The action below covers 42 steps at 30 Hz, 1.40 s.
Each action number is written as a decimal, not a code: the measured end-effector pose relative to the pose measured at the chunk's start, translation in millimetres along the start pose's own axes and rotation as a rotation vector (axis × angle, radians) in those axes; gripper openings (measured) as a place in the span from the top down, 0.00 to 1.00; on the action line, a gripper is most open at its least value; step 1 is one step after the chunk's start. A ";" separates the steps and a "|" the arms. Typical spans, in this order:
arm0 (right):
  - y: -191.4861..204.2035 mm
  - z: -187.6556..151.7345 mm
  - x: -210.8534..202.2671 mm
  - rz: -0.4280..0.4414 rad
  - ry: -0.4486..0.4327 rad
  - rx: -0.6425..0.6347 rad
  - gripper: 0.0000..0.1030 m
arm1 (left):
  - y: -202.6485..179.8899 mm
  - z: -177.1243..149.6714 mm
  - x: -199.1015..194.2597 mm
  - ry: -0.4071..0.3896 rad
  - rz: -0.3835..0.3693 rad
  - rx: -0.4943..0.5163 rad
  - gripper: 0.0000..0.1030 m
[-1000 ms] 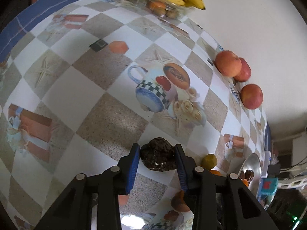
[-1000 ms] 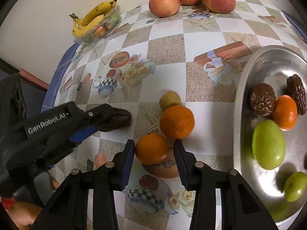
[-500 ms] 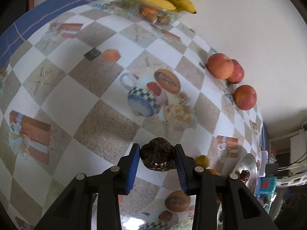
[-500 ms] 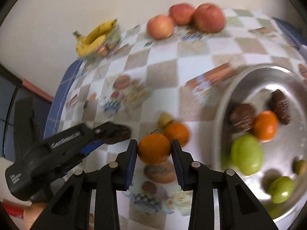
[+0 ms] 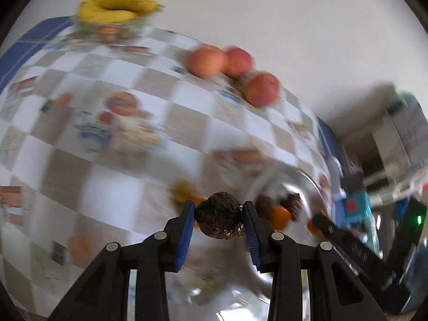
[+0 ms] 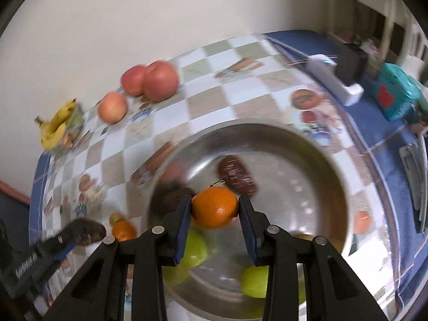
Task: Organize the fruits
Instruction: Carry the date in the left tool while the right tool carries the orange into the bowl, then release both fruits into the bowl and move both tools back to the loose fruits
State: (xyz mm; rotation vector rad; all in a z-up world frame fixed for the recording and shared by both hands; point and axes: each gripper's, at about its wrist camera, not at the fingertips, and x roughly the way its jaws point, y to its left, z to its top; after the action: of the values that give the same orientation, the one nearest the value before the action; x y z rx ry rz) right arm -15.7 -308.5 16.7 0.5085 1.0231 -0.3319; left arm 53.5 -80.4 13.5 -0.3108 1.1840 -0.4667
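- the right tool [image 6: 215, 208] is closed on an orange [image 6: 214, 207], both blue pads pressed against its sides, and the fruit hangs over the middle of the steel bowl [image 6: 334, 165], above the fruit lying in it
- the left tool [image 5: 218, 215] grips a dark wrinkled fruit [image 5: 219, 215] between its pads, lifted clear of the checkered surface [image 5: 112, 176]
- in the right wrist view the bowl lies directly under and ahead of the orange, so a release needs little more than a descent; the left tool sits off the bowl's left rim, over the surface
- from the left tool the bowl lies ahead and to the right, its rim just beyond the dark fruit, so the right hand is judged nearer to dropping first
- the bowl holds green fruits [image 6: 254, 281], a dark oblong fruit [image 6: 236, 176] and more, partly blurred
- a second orange [image 6: 123, 230] and a small yellowish fruit [image 6: 115, 217] rest on the surface just left of the bowl
- three apples [image 6: 160, 80] and bananas [image 6: 56, 125] stay far back by the wall
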 end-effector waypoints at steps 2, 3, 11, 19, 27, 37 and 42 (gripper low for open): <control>-6.5 1.4 -2.5 -0.017 -0.011 0.010 0.64 | -21.2 -10.4 10.0 0.042 -0.024 0.053 0.62; -10.1 1.9 -4.2 -0.025 -0.015 0.012 0.64 | -30.8 -15.7 14.9 0.060 -0.028 0.079 0.62; -22.6 -2.5 2.9 -0.028 0.020 0.036 0.63 | -76.1 -43.2 40.1 0.128 0.023 0.272 0.62; -29.9 -12.4 28.9 -0.002 0.110 0.064 0.63 | -87.2 -58.4 58.0 0.187 0.037 0.326 0.62; -32.6 -17.2 38.5 -0.018 0.140 0.057 0.63 | -85.6 -59.4 64.8 0.186 0.067 0.338 0.62; -30.6 -13.8 39.9 -0.028 0.144 0.045 0.63 | -84.5 -54.9 57.2 0.189 0.042 0.324 0.63; -25.9 -9.7 34.0 -0.019 0.117 0.035 0.60 | -83.7 -47.8 46.6 0.149 0.051 0.327 0.62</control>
State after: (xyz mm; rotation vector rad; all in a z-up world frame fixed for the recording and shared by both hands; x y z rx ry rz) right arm -18.9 -325.8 -23.5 0.5552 1.1372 -0.3412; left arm 7.2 -175.8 -1.8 0.0370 1.2343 -0.6375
